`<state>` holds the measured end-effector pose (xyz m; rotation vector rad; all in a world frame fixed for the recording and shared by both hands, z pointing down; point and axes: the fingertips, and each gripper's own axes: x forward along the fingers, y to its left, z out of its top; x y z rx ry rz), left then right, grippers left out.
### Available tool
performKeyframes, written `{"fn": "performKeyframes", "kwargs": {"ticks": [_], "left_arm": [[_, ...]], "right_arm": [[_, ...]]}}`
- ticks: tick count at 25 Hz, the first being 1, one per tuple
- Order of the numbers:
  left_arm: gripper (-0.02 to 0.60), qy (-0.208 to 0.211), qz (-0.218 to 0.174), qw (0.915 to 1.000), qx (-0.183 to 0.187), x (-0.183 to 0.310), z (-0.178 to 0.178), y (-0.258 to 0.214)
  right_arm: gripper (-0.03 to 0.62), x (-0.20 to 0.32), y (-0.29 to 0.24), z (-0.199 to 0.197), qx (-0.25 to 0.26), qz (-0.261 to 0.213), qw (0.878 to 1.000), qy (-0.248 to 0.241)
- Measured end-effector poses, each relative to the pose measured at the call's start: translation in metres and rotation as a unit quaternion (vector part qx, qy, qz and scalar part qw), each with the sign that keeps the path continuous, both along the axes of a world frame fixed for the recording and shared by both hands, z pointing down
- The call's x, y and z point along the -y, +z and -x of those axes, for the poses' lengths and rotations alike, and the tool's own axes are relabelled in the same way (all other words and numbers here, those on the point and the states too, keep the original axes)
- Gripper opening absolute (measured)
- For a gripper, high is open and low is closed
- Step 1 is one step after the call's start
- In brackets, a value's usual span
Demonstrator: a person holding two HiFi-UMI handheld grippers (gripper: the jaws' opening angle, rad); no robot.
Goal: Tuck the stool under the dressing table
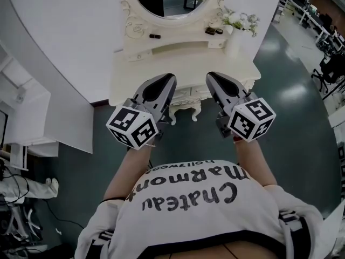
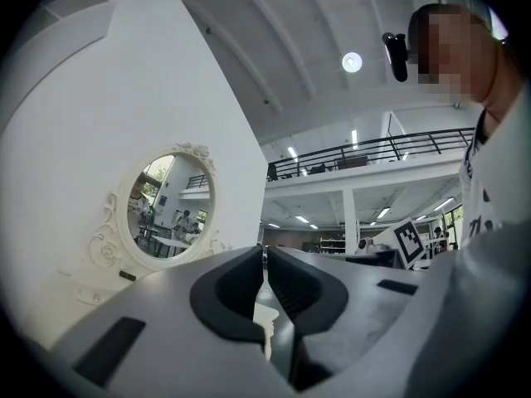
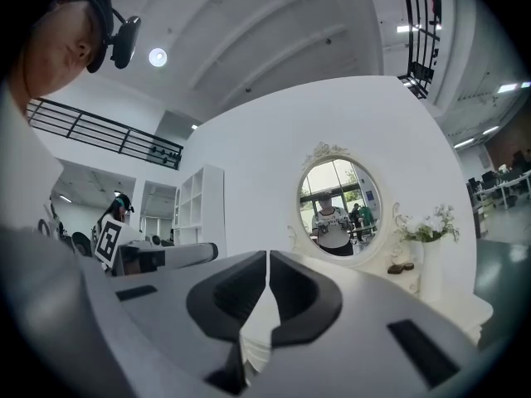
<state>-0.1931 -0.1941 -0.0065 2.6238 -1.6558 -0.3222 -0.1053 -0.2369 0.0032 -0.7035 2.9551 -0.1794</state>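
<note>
While we hold both grippers out toward the dressing table [image 1: 178, 48] at the upper centre of the head view, the left gripper [image 1: 168, 79] and right gripper [image 1: 211, 77] both have their jaws together on nothing. Between them, a carved white edge and leg that we take for the stool [image 1: 186, 106] peeks out just below the front rim of the surface [image 1: 140, 74]. We judge the stool almost fully tucked, with perhaps a last nudge left.

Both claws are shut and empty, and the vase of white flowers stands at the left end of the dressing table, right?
Not quite. The head view shows the vase at the right end of the dressing table. The left claw and right claw are indeed shut and empty.
</note>
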Motion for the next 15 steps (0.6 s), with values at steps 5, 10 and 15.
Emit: {"fn": "performKeyframes", "kwargs": {"ticks": [5,10,15], "left_arm": [[0.037,0.001,0.005,1.0,0.004,-0.006,-0.003,0.008],[0.037,-0.004,0.01,0.9999,0.002,-0.013,-0.002,0.013],[0.037,-0.007,0.016,0.9998,-0.001,-0.017,0.001,0.019]], "right_arm": [[0.034,-0.004,0.01,-0.004,-0.008,0.005,1.0,0.009],[0.034,-0.008,0.016,-0.003,-0.014,0.01,1.0,0.009],[0.035,-0.011,0.021,-0.001,-0.017,0.013,1.0,0.007]]}}
